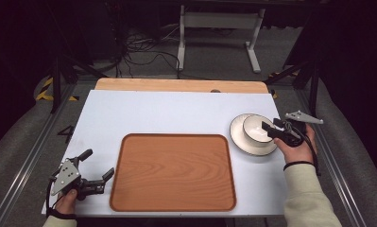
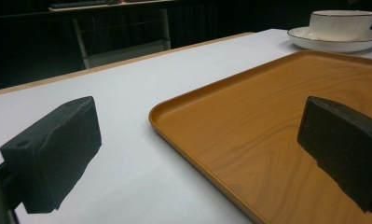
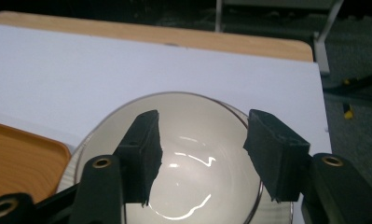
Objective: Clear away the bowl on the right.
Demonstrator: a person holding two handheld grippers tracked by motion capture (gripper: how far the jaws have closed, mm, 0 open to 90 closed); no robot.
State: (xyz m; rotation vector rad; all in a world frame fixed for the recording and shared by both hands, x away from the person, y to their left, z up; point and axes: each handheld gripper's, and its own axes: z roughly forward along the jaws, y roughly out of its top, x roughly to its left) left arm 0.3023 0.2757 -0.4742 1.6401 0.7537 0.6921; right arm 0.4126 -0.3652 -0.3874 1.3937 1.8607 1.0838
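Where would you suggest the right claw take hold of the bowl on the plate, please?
Probably the bowl's near rim, from above on the right claw's side. It sits upright and open on the plate, so one jaw could slip inside and one outside; the claw, open, already hangs over that edge.

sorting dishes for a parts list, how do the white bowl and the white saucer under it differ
The white bowl is deep with upright walls; the white saucer is flat and shallow. The saucer is wider, its rim showing all around the bowl. The bowl sits on the saucer, which rests on the white table sheet. The open right gripper hovers over the bowl. Both are glossy white with a thin dark rim line.
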